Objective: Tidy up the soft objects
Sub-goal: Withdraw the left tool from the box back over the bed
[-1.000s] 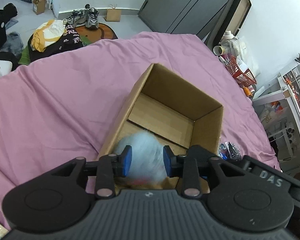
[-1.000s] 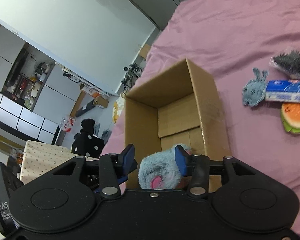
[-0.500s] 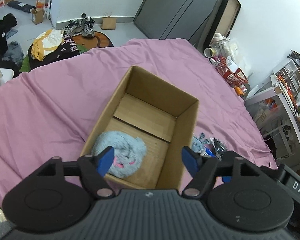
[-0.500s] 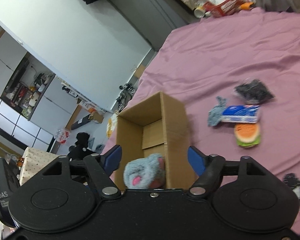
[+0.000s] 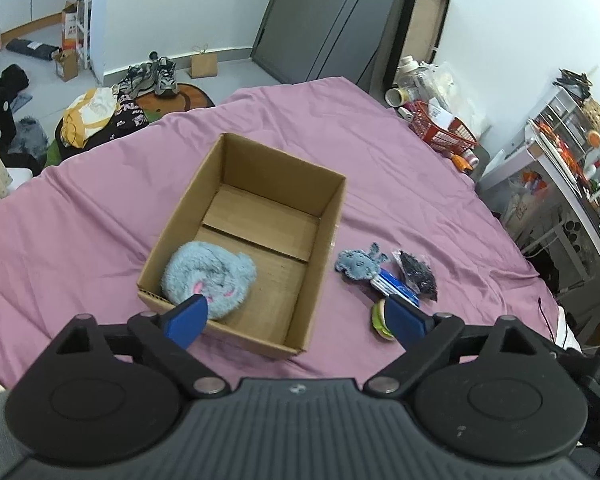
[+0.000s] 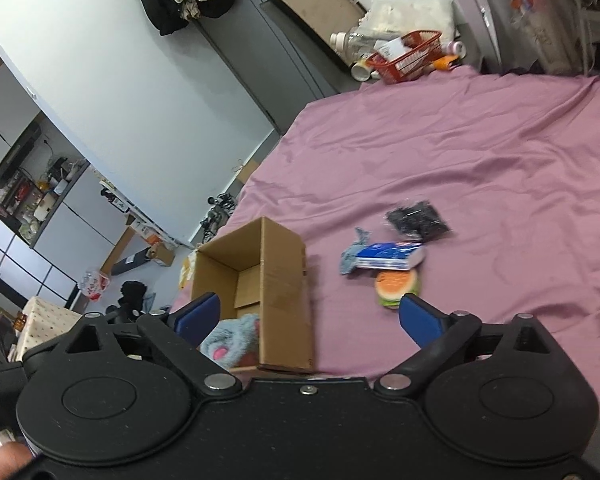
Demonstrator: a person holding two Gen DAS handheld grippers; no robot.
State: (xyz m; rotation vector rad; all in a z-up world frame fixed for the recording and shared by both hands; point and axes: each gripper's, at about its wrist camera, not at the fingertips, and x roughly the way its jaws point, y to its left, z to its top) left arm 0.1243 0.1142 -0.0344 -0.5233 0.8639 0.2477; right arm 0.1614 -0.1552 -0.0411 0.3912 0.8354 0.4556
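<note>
Both grippers opening, nothing held; blue plush toy in cardboard box

Left gripper (image 5: 298, 318) above near edge of cardboard box (image 5: 326, 236), jaws spread wide and opening, nothing between blue pads. Right gripper (image 6: 309, 316) likewise wide and opening, empty, over box's near corner. Blue plush toy (image 5: 209, 278) lying in near-left corner of box floor, apart from both grippers. Just right of box on purple sheet (image 5: 92, 216): burger toy (image 6: 396, 287), blue packet (image 6: 386, 257) over small grey plush (image 5: 358, 265), black bag (image 5: 416, 274), all close together. Beyond sheet's far edge: red basket (image 5: 446, 132)
</note>
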